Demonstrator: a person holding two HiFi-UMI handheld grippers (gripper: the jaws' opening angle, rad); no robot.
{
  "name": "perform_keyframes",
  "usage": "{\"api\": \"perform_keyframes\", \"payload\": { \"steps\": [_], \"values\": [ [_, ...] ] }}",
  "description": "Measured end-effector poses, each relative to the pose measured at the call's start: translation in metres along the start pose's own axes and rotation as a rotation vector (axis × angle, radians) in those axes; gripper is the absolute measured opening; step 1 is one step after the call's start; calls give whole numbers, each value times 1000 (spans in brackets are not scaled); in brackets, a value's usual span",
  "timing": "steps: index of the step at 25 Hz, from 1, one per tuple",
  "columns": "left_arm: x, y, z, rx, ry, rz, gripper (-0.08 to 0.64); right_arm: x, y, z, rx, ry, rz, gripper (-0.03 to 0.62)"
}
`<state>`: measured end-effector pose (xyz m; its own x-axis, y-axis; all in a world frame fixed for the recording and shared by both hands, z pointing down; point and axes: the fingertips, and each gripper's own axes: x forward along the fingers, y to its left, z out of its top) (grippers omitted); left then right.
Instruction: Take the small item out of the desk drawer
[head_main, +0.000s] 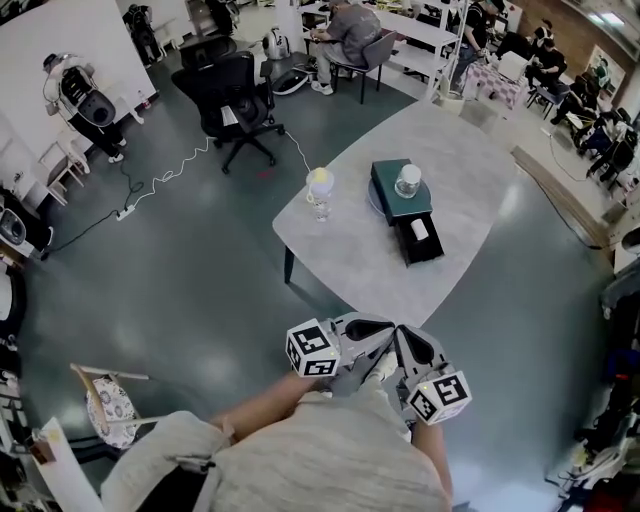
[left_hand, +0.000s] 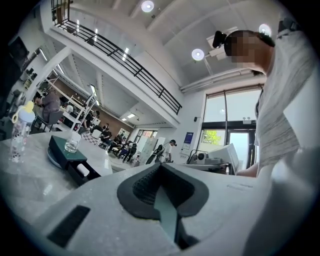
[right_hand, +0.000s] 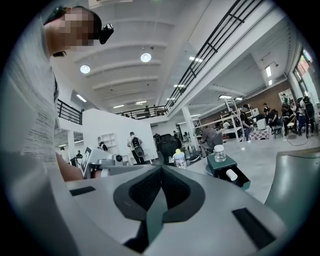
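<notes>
Drawer (head_main: 426, 251) open, small white cylinder (head_main: 419, 229) inside.

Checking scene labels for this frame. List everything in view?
table: 1, light grey, mid-floor
drawer box: 1, dark green, on table, drawer open
small item: 1, white, in the open drawer
jar: 1, clear, white lid, on top of box
bottle: 1, clear, yellow cap, on table left of box
office chair: 1, black, beyond table
cable: 1, white, floor at left
stool: 1, patterned seat, lower left
left tongs: grey, shut, empty, by person's body
right tongs: grey, shut, empty, beside the left
</notes>
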<state>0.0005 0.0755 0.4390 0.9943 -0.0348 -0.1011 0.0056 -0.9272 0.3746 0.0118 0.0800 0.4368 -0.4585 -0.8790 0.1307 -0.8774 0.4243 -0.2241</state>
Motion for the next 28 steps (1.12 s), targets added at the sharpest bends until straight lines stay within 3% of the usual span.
{"api": "perform_keyframes", "payload": {
  "steps": [13, 21, 28],
  "values": [
    [155, 141, 23, 23, 28, 94, 15, 62, -198, 38, -42, 90, 71, 9],
    [180, 197, 24, 39, 76, 151, 15, 102, -246, 37, -40, 142, 95, 9],
    [165, 243, 20, -13, 142, 110, 15, 148, -254, 22, -16, 205, 47, 9]
  ]
}}
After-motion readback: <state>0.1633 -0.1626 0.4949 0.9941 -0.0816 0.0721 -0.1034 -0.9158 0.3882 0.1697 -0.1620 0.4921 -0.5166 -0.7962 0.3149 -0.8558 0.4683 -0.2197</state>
